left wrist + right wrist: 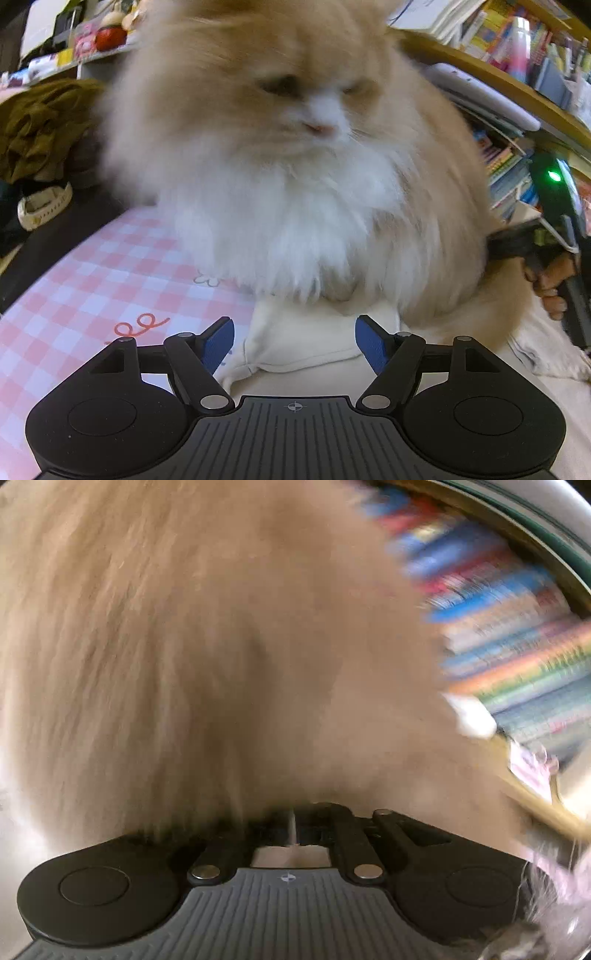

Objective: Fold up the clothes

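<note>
A cream garment (306, 332) lies on a pink checked sheet (110, 266), and a fluffy cream-and-white cat (295, 166) sits on the garment's far part. My left gripper (294, 343) hovers low over the near edge of the garment. It is open, its blue pads (218, 345) wide apart with nothing gripped. In the right wrist view the cat's fur (184, 646) fills nearly everything. My right gripper (293, 825) is pushed into that fur with its jaws shut, and the tips are hidden. A hand (550, 284) holds that tool at the cat's flank.
An olive-green heap of cloth (40, 125) lies at the left, with a white strap (44, 206) below it. Shelves packed with books (517, 92) stand behind and to the right, and the books (517, 646) show blurred in the right wrist view.
</note>
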`<action>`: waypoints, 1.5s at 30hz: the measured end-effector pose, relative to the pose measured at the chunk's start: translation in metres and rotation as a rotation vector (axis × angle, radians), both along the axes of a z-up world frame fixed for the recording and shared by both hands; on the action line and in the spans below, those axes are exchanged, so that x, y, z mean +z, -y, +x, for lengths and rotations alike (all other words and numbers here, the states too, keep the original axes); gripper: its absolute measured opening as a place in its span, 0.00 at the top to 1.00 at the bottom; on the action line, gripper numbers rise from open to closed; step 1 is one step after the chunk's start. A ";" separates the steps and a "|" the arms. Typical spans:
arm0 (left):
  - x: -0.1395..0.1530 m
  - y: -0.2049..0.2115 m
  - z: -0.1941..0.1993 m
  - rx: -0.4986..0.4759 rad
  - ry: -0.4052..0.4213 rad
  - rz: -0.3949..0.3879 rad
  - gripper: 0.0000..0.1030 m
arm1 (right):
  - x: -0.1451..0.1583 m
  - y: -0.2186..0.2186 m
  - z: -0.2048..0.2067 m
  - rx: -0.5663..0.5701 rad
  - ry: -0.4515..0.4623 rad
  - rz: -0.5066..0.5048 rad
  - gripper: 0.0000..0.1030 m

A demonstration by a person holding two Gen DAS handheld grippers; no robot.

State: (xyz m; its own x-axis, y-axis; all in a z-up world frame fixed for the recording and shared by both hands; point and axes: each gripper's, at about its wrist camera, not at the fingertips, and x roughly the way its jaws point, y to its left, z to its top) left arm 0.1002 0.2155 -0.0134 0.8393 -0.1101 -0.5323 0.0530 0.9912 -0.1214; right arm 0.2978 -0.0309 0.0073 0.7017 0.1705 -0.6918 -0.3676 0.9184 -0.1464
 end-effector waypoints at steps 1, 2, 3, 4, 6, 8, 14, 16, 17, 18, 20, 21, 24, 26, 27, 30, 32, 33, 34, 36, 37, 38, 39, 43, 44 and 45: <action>-0.005 0.000 0.003 -0.010 -0.001 -0.009 0.29 | -0.001 -0.013 0.002 0.001 0.032 -0.055 0.96; -0.010 0.001 0.004 -0.022 0.003 -0.021 0.29 | 0.000 -0.020 0.000 0.022 0.073 -0.078 0.96; -0.016 0.002 0.005 -0.033 0.007 -0.030 0.29 | 0.002 -0.023 -0.003 0.036 0.112 -0.083 0.96; -0.022 0.004 0.006 -0.043 0.011 -0.039 0.29 | 0.006 -0.025 -0.006 0.048 0.144 -0.074 0.96; -0.028 0.005 0.007 -0.048 -0.003 -0.046 0.29 | 0.014 -0.034 -0.009 0.088 0.187 -0.101 0.96; -0.028 0.004 0.009 -0.050 -0.005 -0.060 0.28 | 0.021 -0.045 -0.011 0.123 0.215 -0.150 0.96; -0.030 0.004 0.013 -0.071 -0.037 -0.085 0.27 | 0.052 -0.081 -0.006 0.176 0.309 -0.160 0.96; -0.030 0.007 0.012 -0.075 -0.040 -0.066 0.27 | 0.055 -0.097 0.001 0.223 0.310 -0.139 0.96; -0.030 0.008 0.012 -0.079 -0.043 -0.056 0.27 | 0.055 -0.101 0.001 0.245 0.319 -0.129 0.96; -0.030 0.009 0.012 -0.083 -0.045 -0.046 0.27 | 0.054 -0.098 -0.003 0.249 0.322 -0.110 0.96; -0.029 0.012 0.012 -0.094 -0.052 -0.025 0.27 | 0.052 -0.092 -0.013 0.254 0.327 -0.074 0.94; -0.028 0.013 0.011 -0.101 -0.057 -0.012 0.27 | 0.050 -0.083 -0.021 0.231 0.302 -0.055 0.94; -0.024 0.014 0.007 -0.120 -0.062 0.009 0.27 | 0.036 -0.051 -0.046 0.153 0.211 -0.032 0.94; -0.019 0.013 0.002 -0.132 -0.061 0.015 0.27 | 0.029 -0.026 -0.059 0.085 0.127 -0.004 0.94; -0.017 0.011 0.000 -0.135 -0.064 0.015 0.27 | 0.027 -0.013 -0.069 0.057 0.096 0.008 0.94; -0.010 0.005 -0.010 -0.141 -0.075 0.016 0.27 | 0.026 0.017 -0.108 -0.030 0.012 0.031 0.86; -0.006 0.000 -0.016 -0.152 -0.074 0.016 0.27 | 0.026 0.033 -0.135 -0.102 -0.031 0.045 0.73; -0.003 0.000 -0.014 -0.162 -0.074 0.007 0.27 | 0.025 0.042 -0.146 -0.144 -0.051 0.051 0.68; -0.001 0.000 -0.010 -0.172 -0.074 -0.002 0.27 | 0.023 0.047 -0.165 -0.177 -0.059 0.048 0.68; 0.003 0.000 -0.003 -0.192 -0.074 -0.020 0.27 | 0.019 0.058 -0.194 -0.252 -0.073 0.025 0.64; 0.005 0.000 0.001 -0.202 -0.073 -0.029 0.27 | 0.016 0.062 -0.211 -0.294 -0.079 0.021 0.62; 0.008 0.000 0.004 -0.212 -0.073 -0.038 0.27 | 0.015 0.066 -0.227 -0.332 -0.082 0.027 0.59; 0.009 0.005 0.017 -0.220 -0.063 -0.059 0.27 | 0.018 0.069 -0.245 -0.370 -0.086 0.043 0.57; 0.016 0.046 0.074 -0.258 -0.009 0.007 0.27 | 0.017 0.073 -0.291 -0.483 -0.115 0.166 0.55; 0.014 0.061 0.088 -0.249 -0.017 0.065 0.27 | 0.017 0.071 -0.299 -0.505 -0.119 0.176 0.55; 0.011 0.075 0.103 -0.238 -0.028 0.125 0.28 | 0.016 0.068 -0.308 -0.515 -0.113 0.175 0.55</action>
